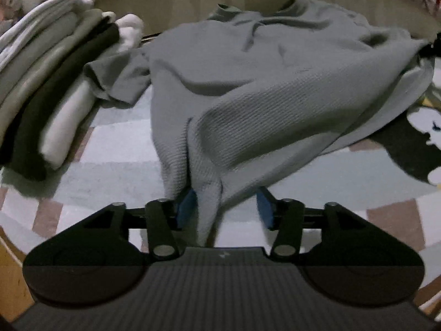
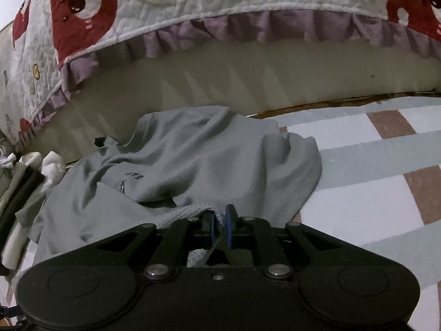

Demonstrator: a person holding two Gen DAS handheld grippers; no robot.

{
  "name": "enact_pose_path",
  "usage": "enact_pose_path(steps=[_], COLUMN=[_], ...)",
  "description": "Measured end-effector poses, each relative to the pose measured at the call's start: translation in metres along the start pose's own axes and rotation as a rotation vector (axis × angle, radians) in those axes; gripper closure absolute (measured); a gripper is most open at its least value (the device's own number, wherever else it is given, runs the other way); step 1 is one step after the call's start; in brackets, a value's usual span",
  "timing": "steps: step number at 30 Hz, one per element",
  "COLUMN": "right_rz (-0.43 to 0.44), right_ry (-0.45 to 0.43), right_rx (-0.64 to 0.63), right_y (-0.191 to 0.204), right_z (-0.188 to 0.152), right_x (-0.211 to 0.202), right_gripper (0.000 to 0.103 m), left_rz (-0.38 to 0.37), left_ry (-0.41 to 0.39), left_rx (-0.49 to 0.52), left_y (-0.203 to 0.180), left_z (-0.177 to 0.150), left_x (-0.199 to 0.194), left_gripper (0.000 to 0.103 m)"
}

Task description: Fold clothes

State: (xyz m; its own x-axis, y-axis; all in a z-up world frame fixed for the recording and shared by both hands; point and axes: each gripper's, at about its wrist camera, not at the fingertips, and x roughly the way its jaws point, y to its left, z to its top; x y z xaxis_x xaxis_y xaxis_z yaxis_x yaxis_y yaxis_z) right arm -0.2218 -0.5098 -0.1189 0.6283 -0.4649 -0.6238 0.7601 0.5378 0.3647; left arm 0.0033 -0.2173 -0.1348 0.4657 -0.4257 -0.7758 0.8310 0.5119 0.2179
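Left gripper (image 1: 224,207) released, grey shirt (image 1: 275,82) corner loose between its blue pads, folded stack (image 1: 49,88) off to their left, right gripper (image 2: 220,222) pinching the shirt's hem, checked rug (image 2: 372,165) right, quilted bed (image 2: 220,13) ahead.

Grey waffle-knit shirt (image 1: 275,82) – rumpled, spread on the checked rug (image 1: 115,149), collar toward the bed; folded stack (image 1: 49,91) just left of it.

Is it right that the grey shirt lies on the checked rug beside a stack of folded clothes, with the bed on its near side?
Not quite: the bed is on the far side of the grey shirt, as the right wrist view shows. The checked rug and the stack of folded clothes are as stated.
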Motion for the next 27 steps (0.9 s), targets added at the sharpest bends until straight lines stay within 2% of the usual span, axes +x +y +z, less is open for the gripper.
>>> enact_pose_path(steps=[2,3,4,5,7,8,12,13,14,15,16,18,23,25,27], right_rz=[0.014,0.053,0.092,0.137,0.249,0.255,0.160,0.156,0.151,0.143,0.124,0.087,-0.027,-0.076,-0.103], right_ry=[0.002,0.007,0.011,0.017,0.038,0.060,0.084,0.078,0.064,0.053,0.047,0.016,-0.075,-0.112,-0.130], right_rx=[0.015,0.051,0.087,0.128,0.222,0.214,0.007,-0.023,-0.056,-0.093,-0.136,-0.181,-0.133,-0.137,-0.168], right_y=[-0.001,-0.005,-0.008,-0.011,-0.016,-0.013,0.018,0.024,0.029,0.034,0.040,0.043,0.026,0.020,0.019], right_z=[-0.004,-0.005,-0.007,-0.010,-0.022,-0.029,-0.043,-0.045,-0.047,-0.048,-0.048,-0.046,-0.021,-0.012,-0.010], right_x=[0.001,0.001,0.001,0.001,0.000,0.002,0.009,0.010,0.009,0.008,0.005,-0.003,-0.032,-0.045,-0.054], right_gripper=[0.089,0.088,0.080,0.064,0.040,0.039,0.039,0.048,0.071,0.084,0.093,0.096,0.097,0.098,0.098], left_rz=[0.043,0.056,0.056,0.049,0.029,0.021,-0.028,-0.052,-0.068,-0.072,-0.072,-0.072,-0.093,-0.109,-0.118], left_ry=[-0.039,-0.073,-0.108,-0.142,-0.169,-0.167,-0.140,-0.141,-0.145,-0.151,-0.158,-0.172,-0.262,-0.255,-0.216], left_rx=[0.049,0.046,0.022,-0.010,-0.072,-0.101,-0.263,-0.307,-0.340,-0.355,-0.363,-0.378,-0.343,-0.307,-0.255], left_y=[-0.005,-0.003,0.003,0.011,0.027,0.035,0.066,0.073,0.079,0.082,0.084,0.089,0.087,0.082,0.073], left_z=[0.005,0.011,0.017,0.022,0.028,0.028,0.022,0.022,0.022,0.023,0.023,0.023,0.026,0.026,0.025], left_x=[0.009,0.010,0.011,0.012,0.016,0.019,0.028,0.029,0.029,0.028,0.027,0.024,0.010,0.008,0.012], left_gripper=[0.050,0.051,0.053,0.058,0.063,0.066,0.065,0.065,0.065,0.065,0.065,0.064,0.062,0.061,0.055])
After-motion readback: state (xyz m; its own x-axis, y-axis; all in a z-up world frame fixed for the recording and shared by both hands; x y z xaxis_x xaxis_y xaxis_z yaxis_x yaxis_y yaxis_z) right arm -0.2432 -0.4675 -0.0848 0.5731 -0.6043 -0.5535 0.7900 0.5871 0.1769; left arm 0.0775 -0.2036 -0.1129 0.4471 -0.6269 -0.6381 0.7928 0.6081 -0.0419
